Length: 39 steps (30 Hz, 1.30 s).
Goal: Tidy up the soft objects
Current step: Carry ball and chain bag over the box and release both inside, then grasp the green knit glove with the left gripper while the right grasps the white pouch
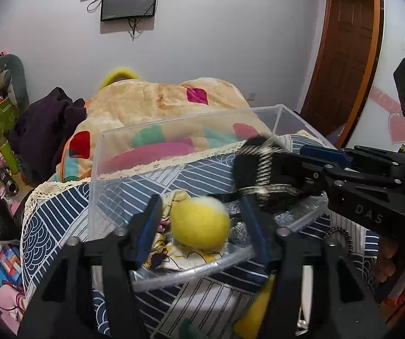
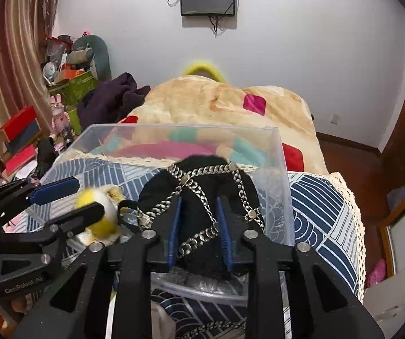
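Clear plastic box [image 1: 109, 152] on bed, resting on blue-and-white patterned bedspread [image 1: 61, 226] near its lace-trimmed edge. Same box [image 2: 284, 197] seen from right wrist view, open at top.

Left gripper [image 1: 202, 223]: fingers spread apart over near rim of box, blue pads facing inward. Yellow fuzzy ball [image 1: 201, 224] between the fingers, blurred; contact with either pad not discernible. From right wrist view, left gripper [image 2: 81, 197] at left wall of box, jaws apart, ball [image 2: 100, 212] just behind the lower finger. Under the ball, inside box: printed cream cloth [image 1: 171, 254] along near-left part of floor.

Right gripper [image 2: 199, 226]: blue pads pressed into sides of black cap [image 2: 199, 180] with silver chains [image 2: 180, 186] draped across it; clamped on cap. Cap held over right half of box, above near rim. From left wrist view, right gripper [image 1: 284, 169] enters from right edge, cap [image 1: 247, 166] and chain at its tips, above right wall of box.

Beyond box: beige blanket [image 1: 146, 104] with coloured patches, heaped toward far end of bed. Dark purple garment [image 1: 47, 118] at far-left edge of bed. Screen [image 1: 129, 0] on wall. Wooden door [image 1: 343, 42] at right.
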Available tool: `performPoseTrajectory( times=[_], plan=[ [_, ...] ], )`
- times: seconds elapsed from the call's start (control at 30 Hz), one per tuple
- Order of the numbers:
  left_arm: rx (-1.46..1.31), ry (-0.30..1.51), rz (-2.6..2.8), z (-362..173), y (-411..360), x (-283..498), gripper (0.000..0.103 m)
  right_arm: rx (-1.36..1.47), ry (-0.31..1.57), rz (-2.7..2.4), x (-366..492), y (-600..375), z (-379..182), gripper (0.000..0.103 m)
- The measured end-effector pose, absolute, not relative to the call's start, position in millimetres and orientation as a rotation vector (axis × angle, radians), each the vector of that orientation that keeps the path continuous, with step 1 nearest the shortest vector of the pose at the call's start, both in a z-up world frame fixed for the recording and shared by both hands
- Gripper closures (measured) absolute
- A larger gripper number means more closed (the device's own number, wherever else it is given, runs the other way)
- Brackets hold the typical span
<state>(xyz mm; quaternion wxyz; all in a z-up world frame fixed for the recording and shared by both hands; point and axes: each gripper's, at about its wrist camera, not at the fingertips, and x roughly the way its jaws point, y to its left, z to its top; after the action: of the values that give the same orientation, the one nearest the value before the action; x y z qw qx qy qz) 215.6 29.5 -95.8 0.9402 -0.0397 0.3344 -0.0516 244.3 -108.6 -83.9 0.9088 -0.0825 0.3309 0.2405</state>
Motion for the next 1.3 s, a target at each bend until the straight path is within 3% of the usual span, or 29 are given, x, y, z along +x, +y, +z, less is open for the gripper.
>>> performPoseTrajectory(
  times=[0.17, 0.33, 0.43, 0.63, 1.17, 1.27, 1.3],
  plan=[
    [-0.058, 0.637, -0.092, -79, 32, 192, 0.03, -0.141, 0.638, 0.515, 236, -112, -69, 0.069],
    [-0.038, 0.581, -0.081, -62, 35, 162, 0.017, -0.109, 0.554, 0.526, 210, -127, -50, 0.048],
    [-0.031, 0.56, -0.069, -58, 38, 146, 0.008, -0.116, 0.522, 0.53, 195, -129, -45, 0.041],
    [-0.027, 0.581, -0.061, -66, 39, 117, 0.006, -0.137, 0.516, 0.546, 171, -133, -53, 0.031],
    [-0.064, 0.774, -0.094, -144, 21, 104, 0.006, -0.132, 0.777, 0.589, 169, -124, -137, 0.031],
    [-0.067, 0.769, -0.095, -153, 18, 101, 0.006, -0.121, 0.792, 0.617, 169, -123, -142, 0.038],
    [-0.066, 0.761, -0.094, -155, 16, 99, 0.008, -0.121, 0.787, 0.627, 168, -123, -140, 0.046]
  ],
)
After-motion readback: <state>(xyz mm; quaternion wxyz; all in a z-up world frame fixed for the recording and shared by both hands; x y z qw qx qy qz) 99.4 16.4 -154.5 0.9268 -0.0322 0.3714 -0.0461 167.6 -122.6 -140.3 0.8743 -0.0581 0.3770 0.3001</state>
